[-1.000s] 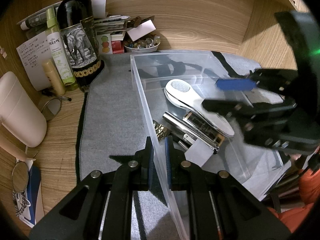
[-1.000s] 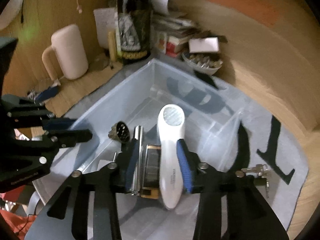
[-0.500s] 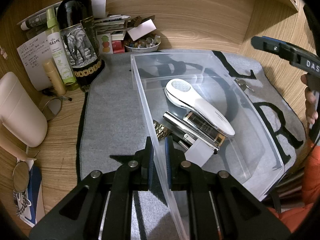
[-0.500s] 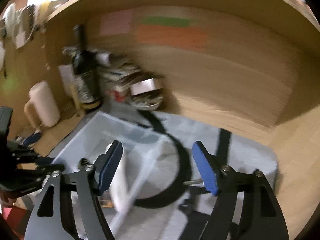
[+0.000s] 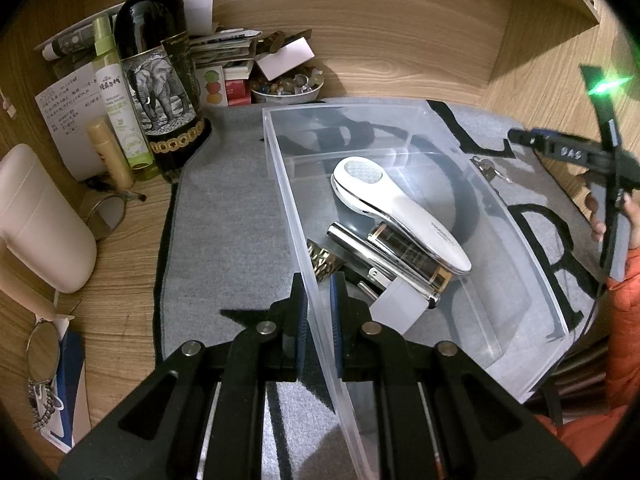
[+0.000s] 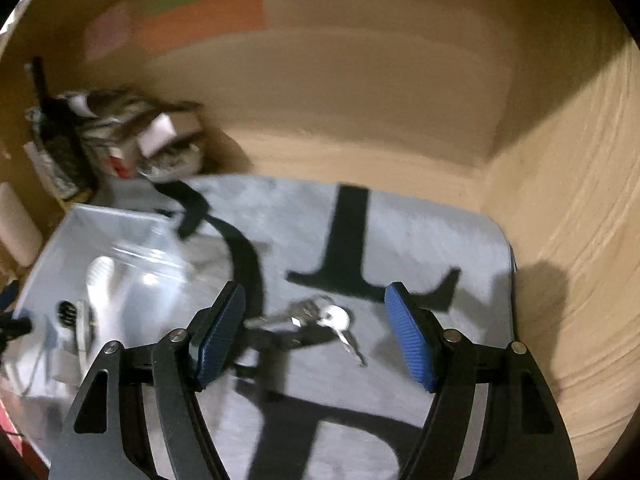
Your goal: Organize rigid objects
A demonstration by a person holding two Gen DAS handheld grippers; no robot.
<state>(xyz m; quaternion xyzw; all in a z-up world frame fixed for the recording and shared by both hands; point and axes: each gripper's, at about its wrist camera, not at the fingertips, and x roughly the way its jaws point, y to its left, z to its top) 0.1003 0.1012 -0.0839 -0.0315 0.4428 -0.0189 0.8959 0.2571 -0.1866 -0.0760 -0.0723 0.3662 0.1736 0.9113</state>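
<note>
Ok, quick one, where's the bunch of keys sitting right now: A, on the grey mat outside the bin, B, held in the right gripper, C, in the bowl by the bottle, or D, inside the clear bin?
A: the keys lie on the grey mat, outside the clear bin, ahead of the open right gripper.

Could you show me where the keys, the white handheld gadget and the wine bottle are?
keys (image 6: 320, 320): right wrist view, on the key bunch's middle.
white handheld gadget (image 5: 400, 216): left wrist view, on its body's middle.
wine bottle (image 5: 160, 88): left wrist view, on its elephant label.

right tongs (image 6: 316, 336) out of clear bin (image 6: 60, 236), opened wide, now over keys (image 6: 320, 320)
</note>
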